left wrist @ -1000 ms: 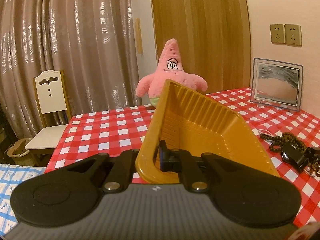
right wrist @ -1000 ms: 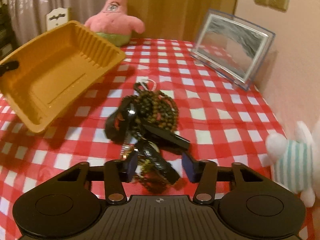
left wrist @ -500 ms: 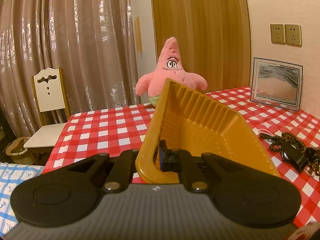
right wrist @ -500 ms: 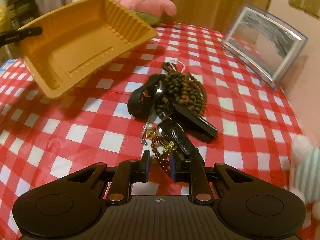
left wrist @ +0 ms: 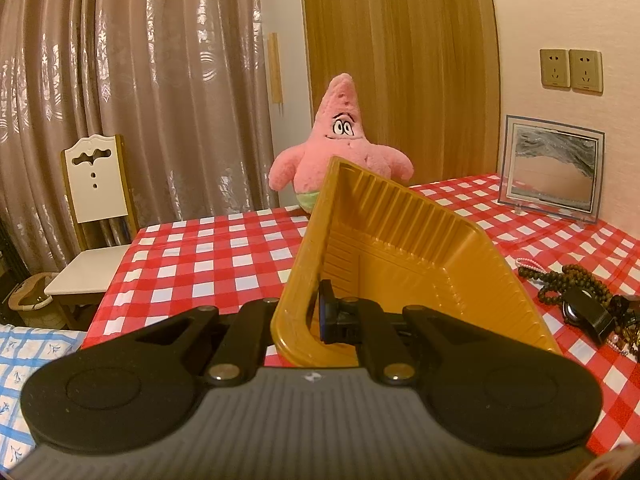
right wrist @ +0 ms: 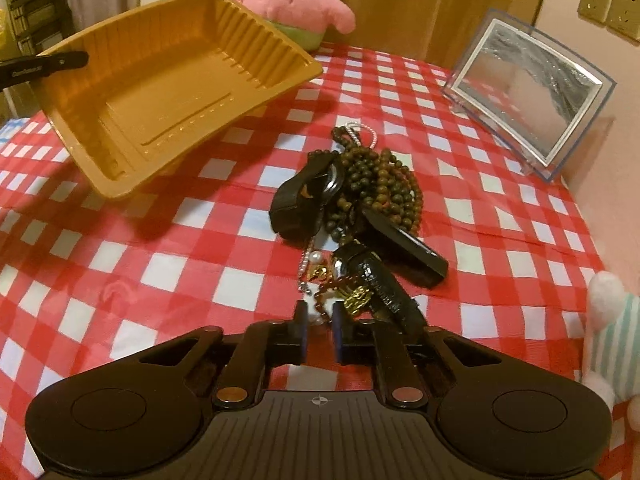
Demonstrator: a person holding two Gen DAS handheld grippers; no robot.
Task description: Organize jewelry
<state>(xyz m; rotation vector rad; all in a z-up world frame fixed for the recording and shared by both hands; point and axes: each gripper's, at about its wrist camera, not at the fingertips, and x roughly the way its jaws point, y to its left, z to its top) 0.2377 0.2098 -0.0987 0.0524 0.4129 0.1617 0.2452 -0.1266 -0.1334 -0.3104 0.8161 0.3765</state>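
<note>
My left gripper is shut on the near rim of a yellow plastic tray and holds it tilted above the checked table; the tray also shows in the right wrist view, empty. A pile of jewelry lies on the cloth: dark wooden bead strings, black watches, a pearl strand and gold pieces. The pile also shows in the left wrist view, at the far right. My right gripper is nearly shut around a reddish bead bracelet at the pile's near edge.
A pink star plush sits at the table's far edge. A framed sand picture stands at the back right. A white striped plush is at the right edge. A white chair stands left of the table.
My right gripper moved in to the pile's near edge and closed from wide open to nearly shut around the bead bracelet. The left gripper and tray have hardly moved.
</note>
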